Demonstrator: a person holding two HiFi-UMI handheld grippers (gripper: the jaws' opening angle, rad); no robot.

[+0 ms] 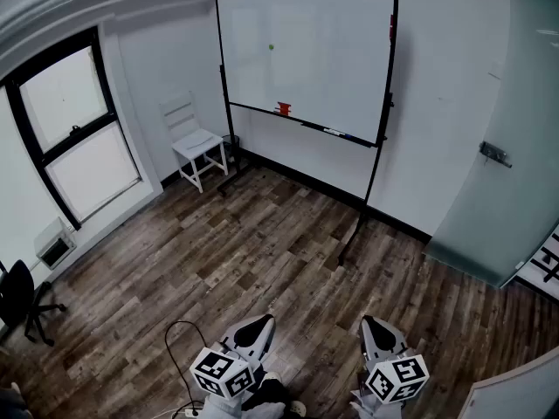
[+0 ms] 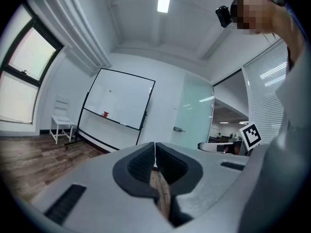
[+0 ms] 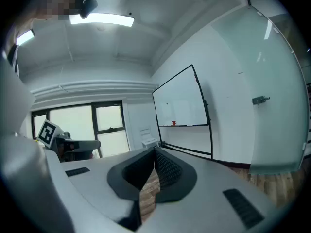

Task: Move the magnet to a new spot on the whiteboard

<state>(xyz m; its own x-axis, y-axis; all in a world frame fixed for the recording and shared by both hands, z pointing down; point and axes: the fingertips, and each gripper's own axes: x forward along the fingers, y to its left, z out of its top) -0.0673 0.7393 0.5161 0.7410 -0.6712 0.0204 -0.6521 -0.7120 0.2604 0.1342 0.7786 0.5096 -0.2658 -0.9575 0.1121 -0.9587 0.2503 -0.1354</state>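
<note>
The whiteboard (image 1: pixel 306 55) stands on a wheeled black frame at the far wall. A small green magnet (image 1: pixel 271 47) sticks to its upper left part. A red object (image 1: pixel 283 108) and markers sit on its tray. My left gripper (image 1: pixel 262 326) and right gripper (image 1: pixel 370 326) hover low near my body, far from the board. Both are shut with nothing between the jaws. In the left gripper view the whiteboard (image 2: pixel 119 98) shows small, with the left gripper (image 2: pixel 155 147) closed in front. The right gripper view shows the whiteboard (image 3: pixel 181 100) beyond the closed right gripper (image 3: pixel 155 152).
A white chair (image 1: pixel 194 140) stands left of the board. A window (image 1: pixel 74 129) fills the left wall, with a black office chair (image 1: pixel 22 299) below it. A frosted glass door (image 1: pixel 507 129) is at the right. Wooden floor (image 1: pixel 262 251) stretches between me and the board.
</note>
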